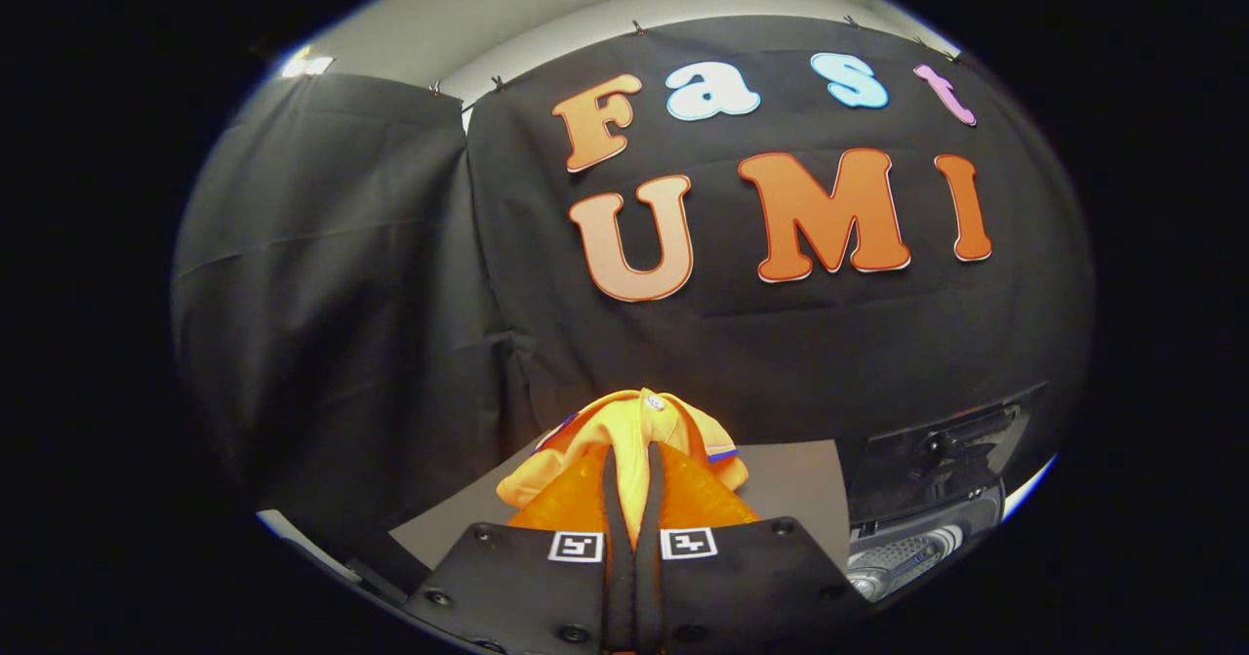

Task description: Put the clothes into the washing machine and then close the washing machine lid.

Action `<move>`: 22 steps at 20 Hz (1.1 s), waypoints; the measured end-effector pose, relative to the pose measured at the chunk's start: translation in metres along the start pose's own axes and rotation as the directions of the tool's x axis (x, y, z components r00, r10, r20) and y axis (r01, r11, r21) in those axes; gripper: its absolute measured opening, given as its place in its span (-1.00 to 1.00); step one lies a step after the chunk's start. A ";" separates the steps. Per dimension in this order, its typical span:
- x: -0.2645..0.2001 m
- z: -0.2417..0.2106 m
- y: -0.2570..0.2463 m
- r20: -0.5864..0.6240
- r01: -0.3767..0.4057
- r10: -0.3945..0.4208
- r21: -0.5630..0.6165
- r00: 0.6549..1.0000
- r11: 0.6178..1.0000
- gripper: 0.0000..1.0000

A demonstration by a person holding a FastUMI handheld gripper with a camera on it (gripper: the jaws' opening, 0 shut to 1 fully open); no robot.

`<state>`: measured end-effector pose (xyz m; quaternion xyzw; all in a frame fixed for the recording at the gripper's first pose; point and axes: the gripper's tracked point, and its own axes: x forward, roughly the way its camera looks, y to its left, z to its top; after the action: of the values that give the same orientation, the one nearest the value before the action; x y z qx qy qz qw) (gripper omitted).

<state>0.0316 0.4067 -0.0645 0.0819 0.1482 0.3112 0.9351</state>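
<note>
Claw (632, 470) at bottom centre of the frame: both fingers pinched nearly together on a fold of the orange garment (639, 430), cloth squeezed between the pads and bunched up over the fingertips. So you have the clothing clamped and lifted, hanging just ahead of the claw above the grey tabletop (790, 484). Hold that squeeze steady; the bite looks to be on a thin ridge of fabric, and my read is a slack grip would let it slide out mid-carry. The washing machine (937, 499) sits at lower right, dark body with a pale rim, its opening partly seen past the edge of the tabletop. Judged next: swing right and keep the garment high enough that trailing cloth clears the rim, then lower well inside the drum before parting the fingers, so nothing drapes over the edge and blocks the lid. Lid closing not yet begun. Writing: two small square coded markers on the claw body, one on each side of the fingers, no readable text. A small round badge near the garment's top and a blue trim at its edge; badge too small to read. No brand legible on the machine. Beyond, the black cloth booth wall.
</note>
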 end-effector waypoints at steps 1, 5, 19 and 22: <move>-0.005 0.008 -0.009 0.010 0.004 -0.004 0.002 1.000 1.000 -0.85; -0.030 0.036 -0.051 0.055 0.022 -0.024 0.029 0.998 0.999 -0.84; -0.093 0.059 -0.249 0.104 0.171 -0.173 0.034 0.979 0.985 -0.85; -0.104 0.052 -0.284 0.087 0.180 -0.182 0.025 0.979 0.983 -0.84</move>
<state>0.1278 0.1155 -0.0618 0.0897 0.1157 0.2196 0.9645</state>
